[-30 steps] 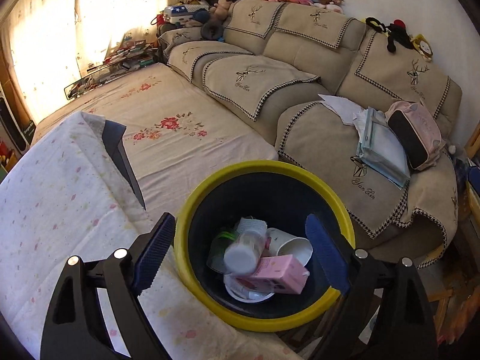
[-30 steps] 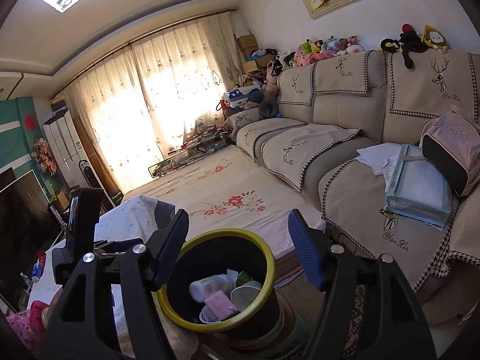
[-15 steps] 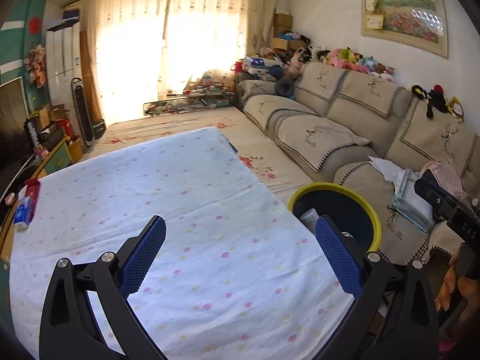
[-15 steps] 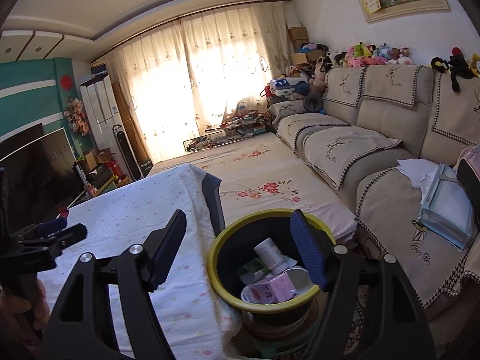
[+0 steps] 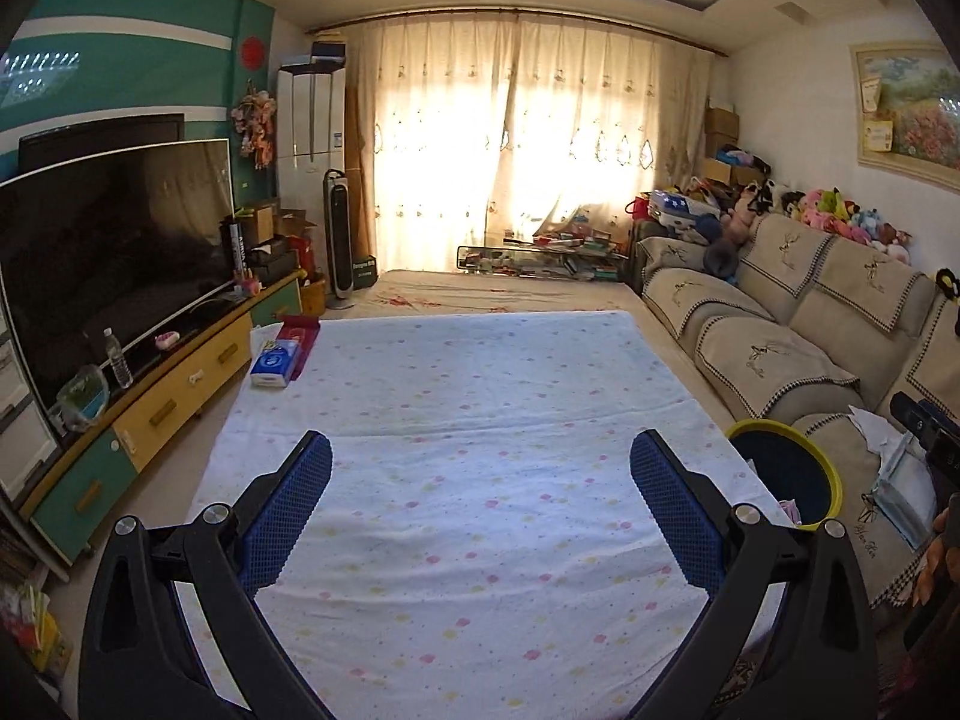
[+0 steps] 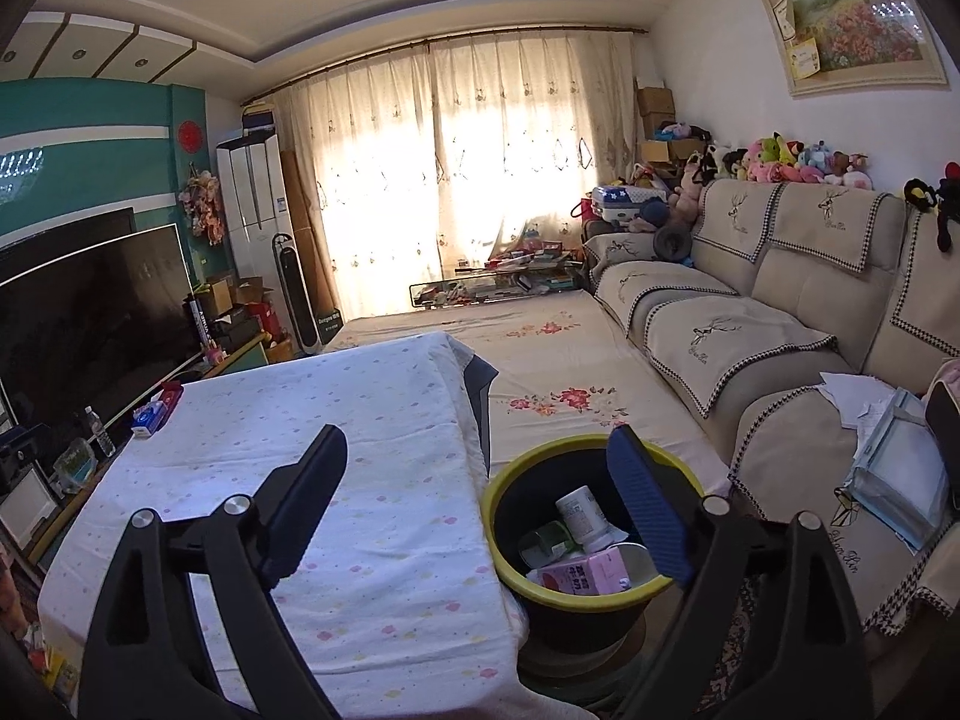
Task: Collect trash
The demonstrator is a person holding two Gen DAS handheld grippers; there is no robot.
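Right wrist: right gripper (image 6: 474,462) empty, jaws just widened, above bin (image 6: 510,576). Left gripper (image 5: 480,468) wide open over table (image 5: 480,372).

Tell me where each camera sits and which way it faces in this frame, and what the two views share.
Left wrist: on the left tool, open and empty, looking along the cloth-covered table toward the curtains; the right tool's camera and a hand show at the right edge.
Right wrist: on the right tool, open and empty, its jaws having just opened further, angled over the table's corner and the yellow-rimmed bin holding trash; the left tool's camera sits at the left edge.
Shared: table, bin, sofa, curtains, television, blue tissue pack.
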